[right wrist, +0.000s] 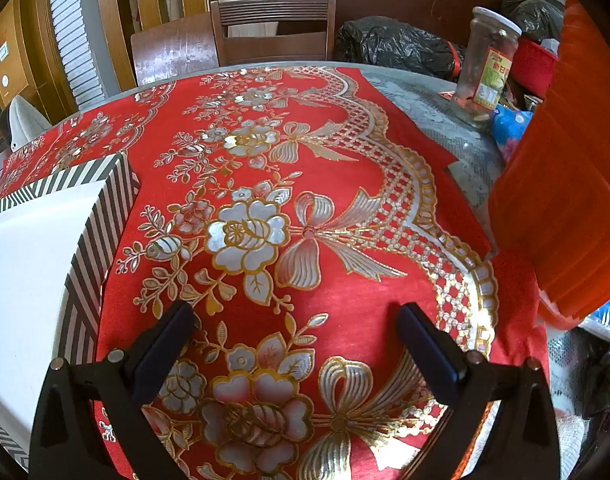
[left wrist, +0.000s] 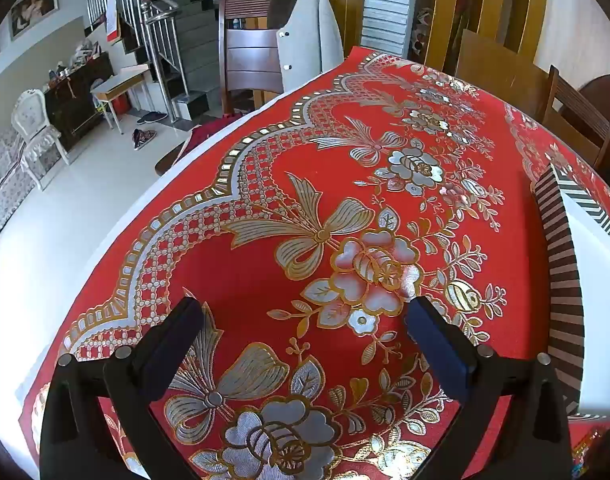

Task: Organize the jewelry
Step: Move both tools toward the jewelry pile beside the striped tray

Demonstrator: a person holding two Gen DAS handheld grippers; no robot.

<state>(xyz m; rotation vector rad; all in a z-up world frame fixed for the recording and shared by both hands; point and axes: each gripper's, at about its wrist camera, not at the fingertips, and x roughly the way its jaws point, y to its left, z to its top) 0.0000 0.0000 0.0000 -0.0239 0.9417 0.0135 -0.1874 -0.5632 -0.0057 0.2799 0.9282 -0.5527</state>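
Both grippers [left wrist: 305,316] [right wrist: 295,320] gape over red cloth [left wrist: 345,208]; striped box [right wrist: 33,248] lies flat between

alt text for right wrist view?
Open, empty right gripper hovers over a red floral tablecloth. A striped box with a white top sits at left; a glass jar and an orange container stand at right.

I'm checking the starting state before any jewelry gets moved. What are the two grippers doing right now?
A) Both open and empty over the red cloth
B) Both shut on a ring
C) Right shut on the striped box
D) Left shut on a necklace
A: the left gripper and right gripper both show fingers spread wide with only the red tablecloth between them.
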